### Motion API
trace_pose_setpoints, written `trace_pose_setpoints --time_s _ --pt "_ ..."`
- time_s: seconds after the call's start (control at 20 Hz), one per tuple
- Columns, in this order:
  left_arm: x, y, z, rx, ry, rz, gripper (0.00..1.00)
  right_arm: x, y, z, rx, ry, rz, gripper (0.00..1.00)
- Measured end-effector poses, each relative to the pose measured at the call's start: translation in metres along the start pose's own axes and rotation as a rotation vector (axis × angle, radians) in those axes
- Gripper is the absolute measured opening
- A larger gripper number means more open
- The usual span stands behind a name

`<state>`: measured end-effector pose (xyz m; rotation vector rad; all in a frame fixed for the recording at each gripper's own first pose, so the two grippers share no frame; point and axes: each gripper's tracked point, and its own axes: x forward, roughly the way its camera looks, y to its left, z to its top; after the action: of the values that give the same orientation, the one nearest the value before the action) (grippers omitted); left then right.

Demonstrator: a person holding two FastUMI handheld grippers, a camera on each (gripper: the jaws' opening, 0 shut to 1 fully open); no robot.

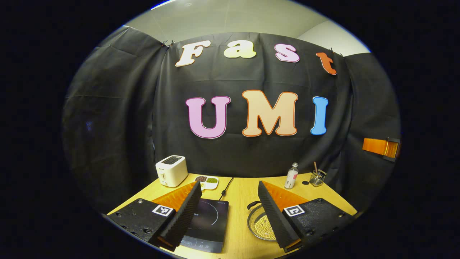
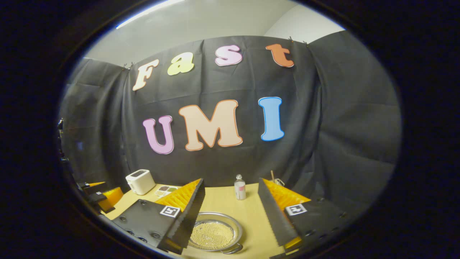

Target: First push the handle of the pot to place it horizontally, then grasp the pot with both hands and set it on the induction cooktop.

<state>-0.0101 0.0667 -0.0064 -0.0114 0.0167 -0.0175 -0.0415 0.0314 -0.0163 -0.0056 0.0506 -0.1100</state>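
In the left gripper view, the left gripper [image 1: 227,212] hung above the near edge of the wooden table [image 1: 240,190], its 2 fingers spread wide with nothing between them. Under the left finger lay the induction cooktop [image 1: 210,225], a dark flat slab whose near-left corner was covered by that finger. Just to its right sat the pot [image 1: 259,225], a shallow metal vessel filled with small pale beads; the right finger hid much of its right side, and only a dark curved loop of its handle showed at the upper-left rim. Pot and cooktop stood apart, bare wood between them.

In the right gripper view, the right gripper [image 2: 231,212] was also held wide open and empty, above the pot [image 2: 215,232], which lay between the 2 fingers, nearer the left one. That finger covered the pot's left rim, and a small metal loop showed at its near edge. The other gripper [image 2: 99,196] was cut off at the far left.

Farther back stood a white toaster [image 1: 171,171], a small divided dish [image 1: 207,181] of dark and green grains, a black cord [image 1: 226,187], a clear bottle [image 1: 291,176] and a glass cup [image 1: 318,177] with a stick in it. The dish's contents were too small to identify.
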Motion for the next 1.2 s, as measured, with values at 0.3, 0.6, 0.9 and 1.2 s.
trace_pose_setpoints --time_s 0.3,0.6,0.9,1.2 --pt "-0.001 -0.002 -0.002 0.015 0.006 -0.009 0.96 0.004 0.005 -0.035 0.039 0.119 0.022 0.30" --pt "-0.002 -0.002 -0.007 0.010 0.020 -0.008 0.96 0.011 -0.007 -0.070 0.030 0.207 -0.021 0.03" --pt "-0.001 0.002 -0.016 0.003 0.039 -0.005 0.96 0.009 0.000 -0.127 0.043 0.402 0.011 0.02" --pt "0.000 0.005 -0.032 0.000 0.085 0.019 0.96 0.001 -0.001 -0.200 -0.068 0.660 0.042 0.00"
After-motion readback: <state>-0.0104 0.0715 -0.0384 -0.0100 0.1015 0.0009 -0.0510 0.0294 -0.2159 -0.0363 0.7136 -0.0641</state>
